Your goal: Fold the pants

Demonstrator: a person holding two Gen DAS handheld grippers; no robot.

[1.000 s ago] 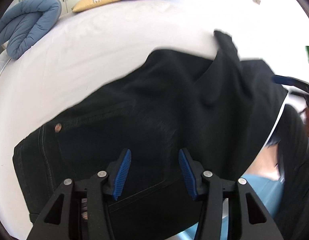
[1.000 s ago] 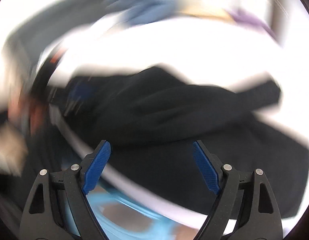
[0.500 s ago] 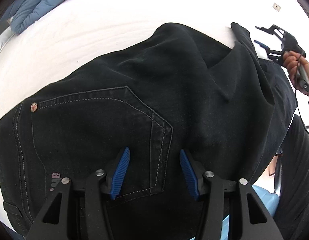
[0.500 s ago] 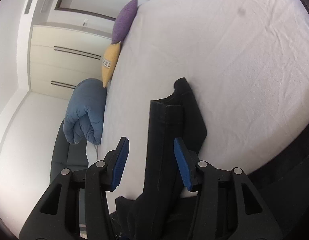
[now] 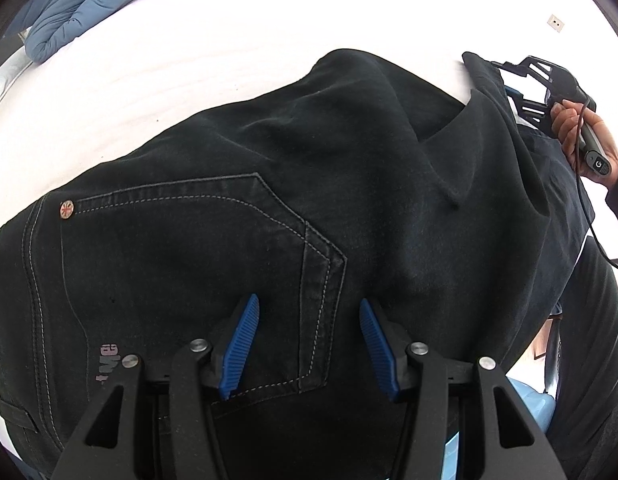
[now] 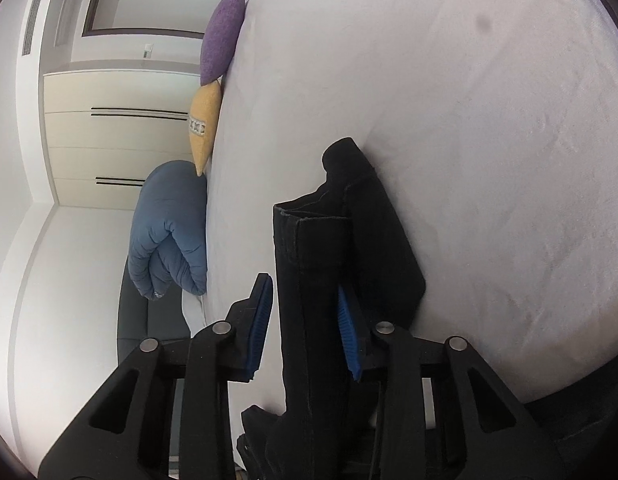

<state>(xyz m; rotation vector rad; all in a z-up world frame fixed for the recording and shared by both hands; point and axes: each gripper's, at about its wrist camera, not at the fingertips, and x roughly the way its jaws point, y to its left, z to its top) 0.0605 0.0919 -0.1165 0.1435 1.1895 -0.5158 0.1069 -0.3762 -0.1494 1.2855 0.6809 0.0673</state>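
The black pants [image 5: 293, 208] lie spread over the white bed [image 5: 197, 64], seat side up, with a stitched back pocket [image 5: 197, 264] and a small round rivet [image 5: 66, 208] at its upper corner; the fabric bunches into loose folds toward the far side. The left gripper [image 5: 309, 344] hangs just above the pocket's lower corner, its blue pads [image 5: 242, 343] spread apart with nothing between them, so it is released; whether the tips touch the cloth cannot be told from this view.

In the left wrist view the right gripper [image 5: 521, 92] sits at the far end of the pants, held by the person's right hand [image 5: 577, 128], with a cable trailing from the handle. In the right wrist view, which is rolled on its side, the right gripper [image 6: 305, 320] has a hemmed leg end [image 6: 309, 264] of the pants standing between its fingers; one blue pad [image 6: 346, 336] presses against the cloth, while the other pad [image 6: 259, 328] stands slightly off it with a sliver of gap, so a firm clench cannot be confirmed.

A folded blue duvet [image 6: 169, 232], a yellow cushion [image 6: 205, 124] and a purple cushion [image 6: 223, 38] line the bed's far edge; pale wardrobe doors [image 6: 109, 140] stand beyond them.
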